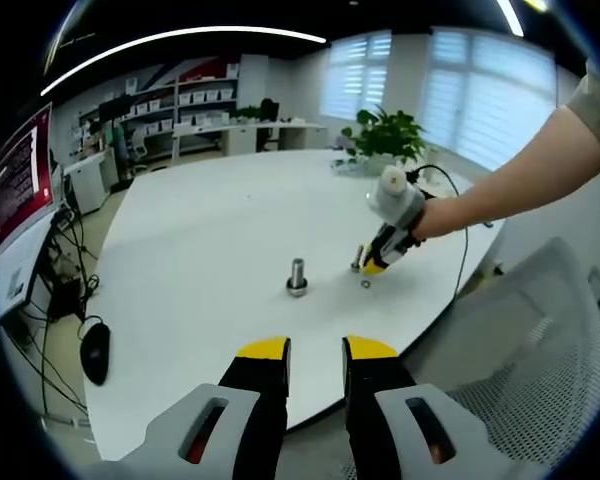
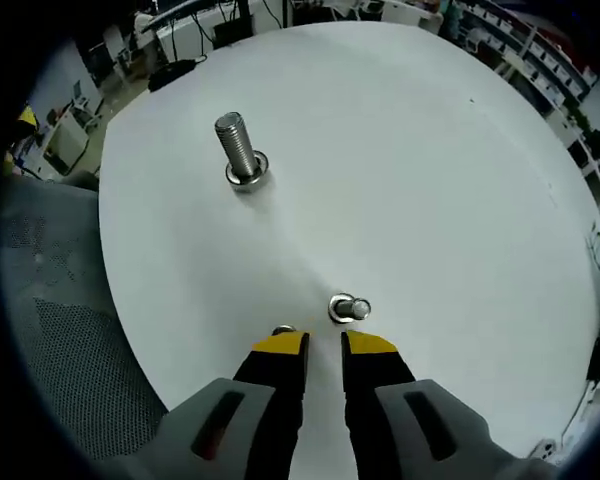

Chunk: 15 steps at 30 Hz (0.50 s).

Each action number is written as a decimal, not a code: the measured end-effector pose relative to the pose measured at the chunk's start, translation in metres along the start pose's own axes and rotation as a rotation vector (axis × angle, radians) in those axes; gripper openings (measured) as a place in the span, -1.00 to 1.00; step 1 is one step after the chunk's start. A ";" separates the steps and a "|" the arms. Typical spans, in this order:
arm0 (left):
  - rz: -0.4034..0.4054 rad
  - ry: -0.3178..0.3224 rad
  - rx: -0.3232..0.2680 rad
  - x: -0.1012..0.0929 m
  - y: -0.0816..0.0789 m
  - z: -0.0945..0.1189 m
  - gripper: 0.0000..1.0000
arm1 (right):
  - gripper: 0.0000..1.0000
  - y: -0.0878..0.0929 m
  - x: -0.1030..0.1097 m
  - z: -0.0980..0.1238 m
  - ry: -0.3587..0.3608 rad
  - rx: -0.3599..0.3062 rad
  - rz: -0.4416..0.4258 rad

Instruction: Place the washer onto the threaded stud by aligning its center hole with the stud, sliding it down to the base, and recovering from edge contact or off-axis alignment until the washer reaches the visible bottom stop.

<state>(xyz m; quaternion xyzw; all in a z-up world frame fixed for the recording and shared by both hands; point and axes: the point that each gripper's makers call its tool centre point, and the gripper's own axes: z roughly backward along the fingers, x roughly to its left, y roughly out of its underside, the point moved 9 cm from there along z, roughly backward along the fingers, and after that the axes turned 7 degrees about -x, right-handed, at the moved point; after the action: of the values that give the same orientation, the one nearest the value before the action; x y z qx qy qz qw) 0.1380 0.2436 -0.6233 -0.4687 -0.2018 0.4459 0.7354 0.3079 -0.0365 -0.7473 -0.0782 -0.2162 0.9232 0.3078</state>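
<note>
Two studs stand on the white table (image 1: 200,260). In the left gripper view the larger stud (image 1: 297,277) stands upright near the middle of the table, and a smaller stud (image 1: 357,259) stands to its right, just beside the yellow tips of the right gripper (image 1: 378,262), which a person's hand (image 1: 425,215) holds down at the tabletop. One washer (image 1: 366,285) lies flat on the table just below those tips (small and hard to make out). The left gripper (image 1: 316,350) hangs over the near edge with its jaws narrowly apart, holding nothing.

In the right gripper view the right gripper (image 2: 324,345) has its jaws narrowly apart with nothing between them. The small stud (image 2: 347,309) stands just ahead of the tips; the washer (image 2: 283,329) peeks out at the left tip. The larger stud (image 2: 239,148) stands well apart, farther up the table (image 2: 430,180).
</note>
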 end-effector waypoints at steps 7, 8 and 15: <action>0.000 0.002 -0.010 0.000 -0.001 0.001 -0.64 | -0.63 0.003 0.017 -0.002 -0.028 0.007 0.034; 0.000 0.002 -0.011 0.000 -0.001 0.001 -0.63 | -0.62 0.003 0.018 -0.002 -0.027 0.007 0.038; -0.001 0.002 -0.015 0.000 -0.001 0.001 -0.63 | -0.61 0.006 0.019 -0.010 -0.024 0.041 0.052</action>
<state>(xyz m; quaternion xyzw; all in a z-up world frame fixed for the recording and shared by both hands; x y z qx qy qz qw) 0.1373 0.2437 -0.6216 -0.4746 -0.2049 0.4437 0.7321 0.2923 -0.0257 -0.7591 -0.0664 -0.1988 0.9361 0.2826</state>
